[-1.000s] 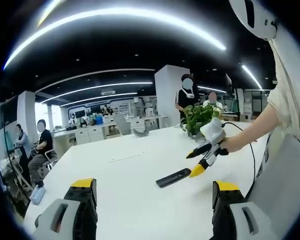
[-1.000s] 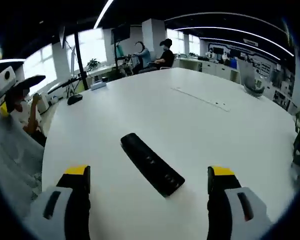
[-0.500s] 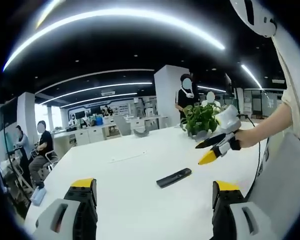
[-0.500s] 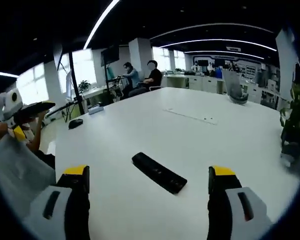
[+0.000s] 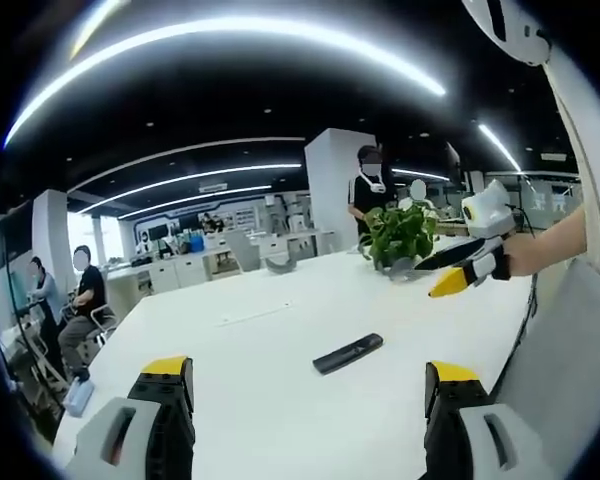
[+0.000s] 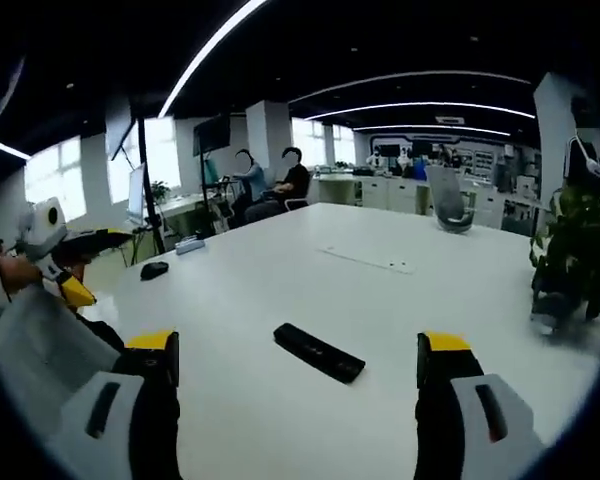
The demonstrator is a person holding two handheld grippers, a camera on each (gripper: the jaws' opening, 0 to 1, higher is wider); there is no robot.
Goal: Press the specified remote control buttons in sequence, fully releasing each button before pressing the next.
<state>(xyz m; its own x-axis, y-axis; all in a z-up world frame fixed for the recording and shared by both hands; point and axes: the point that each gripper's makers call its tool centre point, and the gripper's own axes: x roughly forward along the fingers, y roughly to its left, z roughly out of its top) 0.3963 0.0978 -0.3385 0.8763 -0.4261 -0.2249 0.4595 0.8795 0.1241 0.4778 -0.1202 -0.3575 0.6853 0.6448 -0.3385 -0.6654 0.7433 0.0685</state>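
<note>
A black remote control [image 5: 347, 353] lies flat on the white table [image 5: 260, 380], a little ahead of my left gripper [image 5: 310, 385], whose yellow-tipped jaws stand wide apart with nothing between them. In the right gripper view the same remote control [image 6: 319, 352] lies ahead between the spread jaws of my right gripper [image 6: 298, 355], which is open and well above the table. The right gripper [image 5: 460, 268] also shows at the right of the left gripper view, held up in a hand, away from the remote. The left gripper [image 6: 65, 262] appears at the left of the right gripper view.
A potted green plant [image 5: 400, 235] stands at the table's far side near the raised right gripper. A black mouse-like object [image 6: 154, 269] and a small box [image 6: 190, 245] lie near the table's far left edge. People sit and stand in the office beyond.
The right gripper has lifted up and back from just above the remote. In its own view the remote has shrunk and moved further off. The left gripper has stayed put.
</note>
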